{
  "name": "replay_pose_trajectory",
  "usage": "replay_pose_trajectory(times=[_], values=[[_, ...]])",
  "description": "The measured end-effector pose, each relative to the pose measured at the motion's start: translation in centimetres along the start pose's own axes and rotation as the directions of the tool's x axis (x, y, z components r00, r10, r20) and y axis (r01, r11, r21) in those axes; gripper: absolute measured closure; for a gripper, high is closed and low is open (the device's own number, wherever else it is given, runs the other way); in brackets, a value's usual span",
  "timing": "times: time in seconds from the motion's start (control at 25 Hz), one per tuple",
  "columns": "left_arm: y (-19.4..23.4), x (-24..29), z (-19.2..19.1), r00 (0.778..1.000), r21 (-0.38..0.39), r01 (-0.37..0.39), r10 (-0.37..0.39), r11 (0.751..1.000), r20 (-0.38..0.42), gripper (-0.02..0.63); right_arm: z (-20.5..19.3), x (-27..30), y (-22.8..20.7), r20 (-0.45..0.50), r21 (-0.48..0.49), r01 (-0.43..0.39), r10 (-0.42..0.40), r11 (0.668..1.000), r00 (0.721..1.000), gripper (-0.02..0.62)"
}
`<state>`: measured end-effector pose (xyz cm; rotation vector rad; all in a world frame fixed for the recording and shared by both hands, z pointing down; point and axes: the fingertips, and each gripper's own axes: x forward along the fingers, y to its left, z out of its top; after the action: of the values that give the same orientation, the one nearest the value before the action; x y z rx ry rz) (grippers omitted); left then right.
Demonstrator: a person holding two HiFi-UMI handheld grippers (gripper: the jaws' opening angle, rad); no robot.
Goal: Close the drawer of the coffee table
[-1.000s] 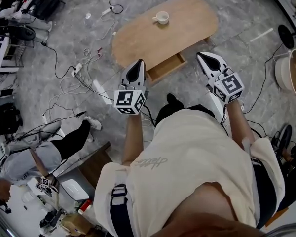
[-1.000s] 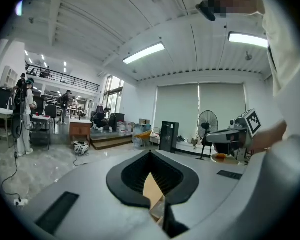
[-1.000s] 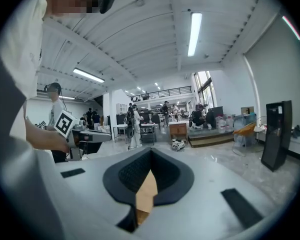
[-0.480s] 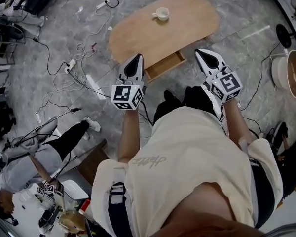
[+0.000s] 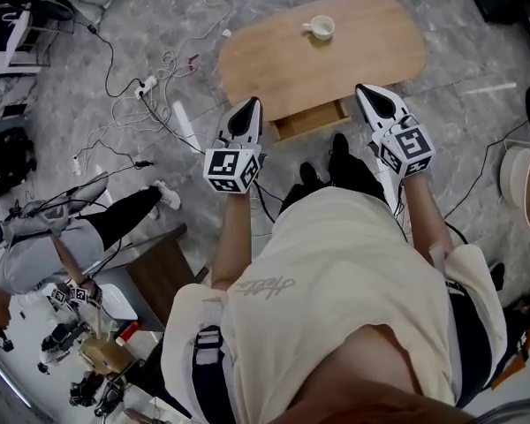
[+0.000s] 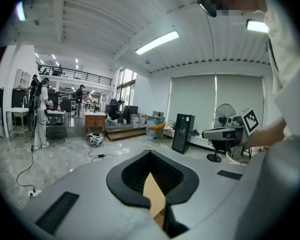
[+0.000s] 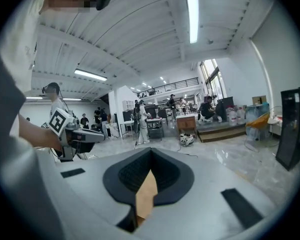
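An oval wooden coffee table point(image 5: 291, 69) stands on the grey floor ahead, with a white cup point(image 5: 321, 27) on its top. Its drawer point(image 5: 311, 119) sticks out a little from the near side. My left gripper point(image 5: 245, 113) hovers just left of the drawer front, and my right gripper point(image 5: 371, 98) just right of it, both pointing at the table. Each has its jaws together with nothing held. In the left gripper view the left gripper point(image 6: 151, 154) shows a brown sliver of table under its meeting pads; the right gripper point(image 7: 151, 151) shows the same.
Loose cables and power strips point(image 5: 150, 87) lie on the floor left of the table. A person point(image 5: 62, 254) sits at lower left by a low wooden stand point(image 5: 159, 276). A round white tub point(image 5: 526, 184) stands at right. My black shoes point(image 5: 340, 153) are just before the drawer.
I have stepped closer and squared up to the table, so the drawer now lies between the two grippers. Both grippers keep the same raised pose, jaws together.
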<state>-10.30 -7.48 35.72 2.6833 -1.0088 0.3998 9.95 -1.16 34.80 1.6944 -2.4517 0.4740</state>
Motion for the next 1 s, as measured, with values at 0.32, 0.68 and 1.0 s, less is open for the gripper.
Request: replay_pose_trajectory(times=[0.32,0.68,1.0], values=[[-0.2,4.9,0.3,0.994,-0.057,-0.108,0.106,0.993,-0.031,0.601,-1.1,3.8,-6.8,-0.040,-0.007,-0.111,0.111,0.994,0.993,0.601],[0.3,6.1,-4.4,0.980,-0.149,-0.180,0.163,0.972,-0.118,0.601,-5.8,7.3,-10.8,-0.127,0.121,-0.126,0.141,0.985,0.982,0.601],[2.1,8.6,-13.4,0.961,-0.205,-0.176,0.123,0.963,-0.248,0.601,-15.9,7.6,-11.1,-0.353,0.101,-0.073,0.105,0.992,0.930,0.600]])
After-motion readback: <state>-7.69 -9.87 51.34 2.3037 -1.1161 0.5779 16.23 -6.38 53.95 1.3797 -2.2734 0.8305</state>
